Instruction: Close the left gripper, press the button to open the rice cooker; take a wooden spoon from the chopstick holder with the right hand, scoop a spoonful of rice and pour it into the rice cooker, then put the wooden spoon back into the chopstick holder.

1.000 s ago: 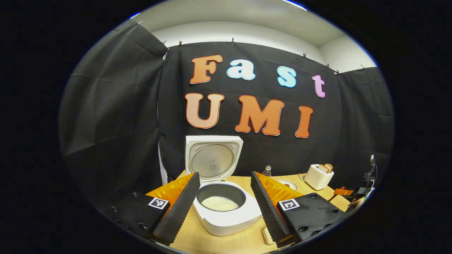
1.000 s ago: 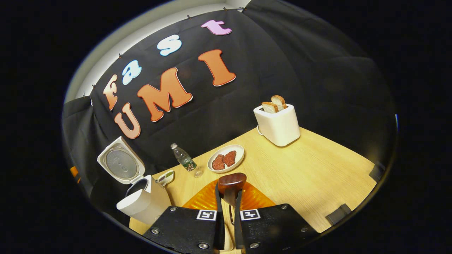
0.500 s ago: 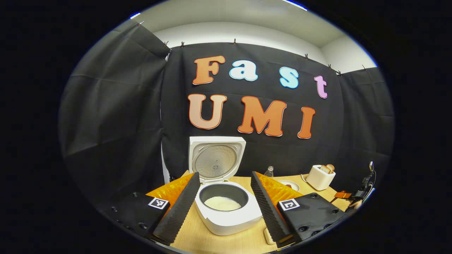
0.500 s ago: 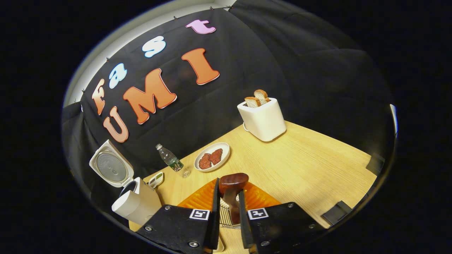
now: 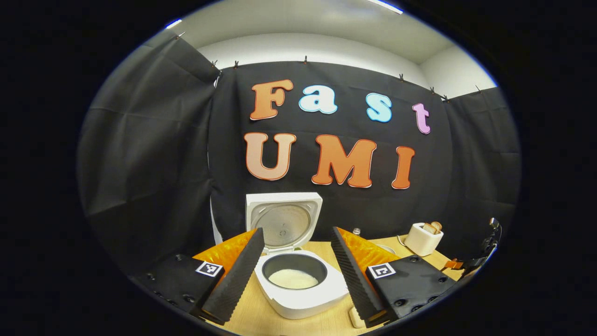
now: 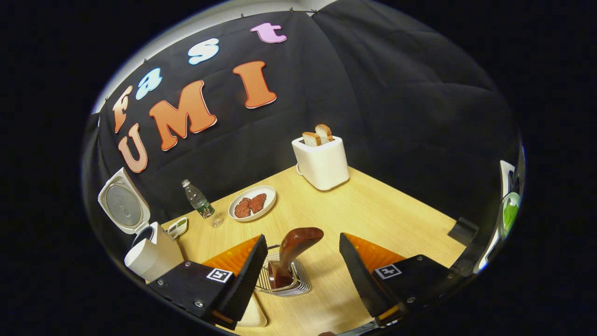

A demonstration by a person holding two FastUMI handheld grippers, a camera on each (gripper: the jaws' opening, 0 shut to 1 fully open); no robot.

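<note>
Nearly all done, by look of it: rice cooker (image 5: 298,275) lid up, rice in pot. Wooden spoon (image 6: 291,254) standing in chopstick holder (image 6: 284,280), 12 o'clock of right gripper (image 6: 298,273), jaws wide, empty. Left gripper (image 5: 298,268) jaws wide, empty.

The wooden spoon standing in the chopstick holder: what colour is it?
Dark reddish brown, glossy; clearest in the right gripper view: wooden spoon.

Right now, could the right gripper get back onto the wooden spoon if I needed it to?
Probably yes. The right gripper is open, and the wooden spoon stands in the chopstick holder between its fingers, with nothing between them.
</note>
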